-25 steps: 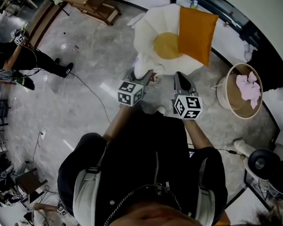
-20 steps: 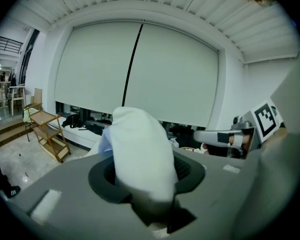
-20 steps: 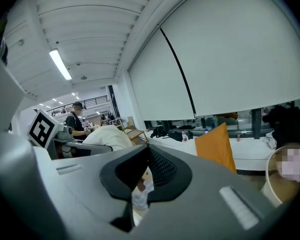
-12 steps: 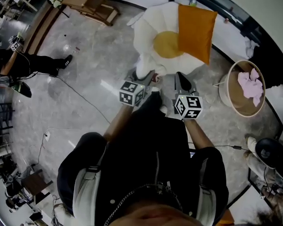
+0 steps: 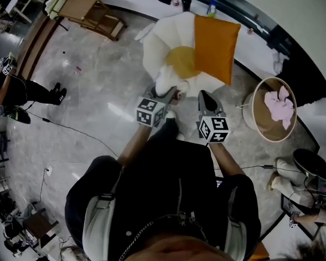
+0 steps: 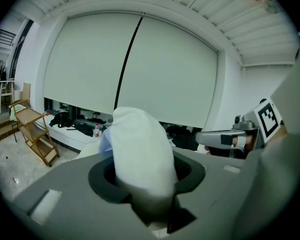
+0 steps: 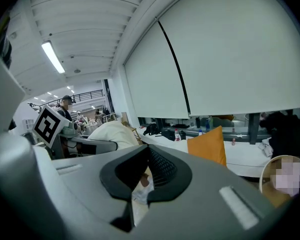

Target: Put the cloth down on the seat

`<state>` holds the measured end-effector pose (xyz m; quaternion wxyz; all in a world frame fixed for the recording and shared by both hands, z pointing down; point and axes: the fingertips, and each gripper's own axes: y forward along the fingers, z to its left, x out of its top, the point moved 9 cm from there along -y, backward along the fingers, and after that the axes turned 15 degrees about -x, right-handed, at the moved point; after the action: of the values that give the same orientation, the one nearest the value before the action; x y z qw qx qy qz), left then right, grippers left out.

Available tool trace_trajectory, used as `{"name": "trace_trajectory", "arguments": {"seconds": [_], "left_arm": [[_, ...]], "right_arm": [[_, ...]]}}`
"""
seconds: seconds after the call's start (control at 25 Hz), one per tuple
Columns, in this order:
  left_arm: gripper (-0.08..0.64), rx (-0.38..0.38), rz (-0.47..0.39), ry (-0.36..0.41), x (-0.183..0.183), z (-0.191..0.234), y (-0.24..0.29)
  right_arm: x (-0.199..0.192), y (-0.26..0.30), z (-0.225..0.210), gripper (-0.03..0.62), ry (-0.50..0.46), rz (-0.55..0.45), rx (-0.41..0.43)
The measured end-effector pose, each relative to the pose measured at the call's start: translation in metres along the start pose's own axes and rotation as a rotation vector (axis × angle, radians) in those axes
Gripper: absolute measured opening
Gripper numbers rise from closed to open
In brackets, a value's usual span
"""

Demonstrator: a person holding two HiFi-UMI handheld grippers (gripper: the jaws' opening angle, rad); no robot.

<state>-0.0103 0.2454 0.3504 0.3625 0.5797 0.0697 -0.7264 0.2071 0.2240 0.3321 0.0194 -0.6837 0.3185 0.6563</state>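
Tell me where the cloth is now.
Head view, centre: the white cloth hangs from the left gripper, in front of the white seat with the orange cushion.

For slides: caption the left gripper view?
Left gripper clamps a white cloth before a drawn window blind.

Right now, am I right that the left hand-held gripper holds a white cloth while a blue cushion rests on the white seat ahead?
Not quite: the cushion is orange, not blue, as the head view shows. The rest stands: the left hand-held gripper holds a white cloth, and the orange cushion rests on the white seat ahead.
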Motion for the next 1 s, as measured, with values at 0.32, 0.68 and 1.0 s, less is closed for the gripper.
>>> {"name": "trace_trajectory", "arguments": {"seconds": [0.32,0.68,1.0], "left_arm": [[0.175,-0.048,0.024,0.019,0.026,0.043,0.034],[0.175,-0.100,0.020,0.018,0.045,0.092,0.062],[0.175,-0.125,0.054,0.017,0.052,0.123,0.074]], "right_arm": [[0.023,0.041,-0.008,0.002,0.007,0.002,-0.037],[0.037,0.088,-0.003,0.002,0.010,0.016,-0.082],[0.050,0.119,0.003,0.002,0.004,0.018,-0.103]]}}
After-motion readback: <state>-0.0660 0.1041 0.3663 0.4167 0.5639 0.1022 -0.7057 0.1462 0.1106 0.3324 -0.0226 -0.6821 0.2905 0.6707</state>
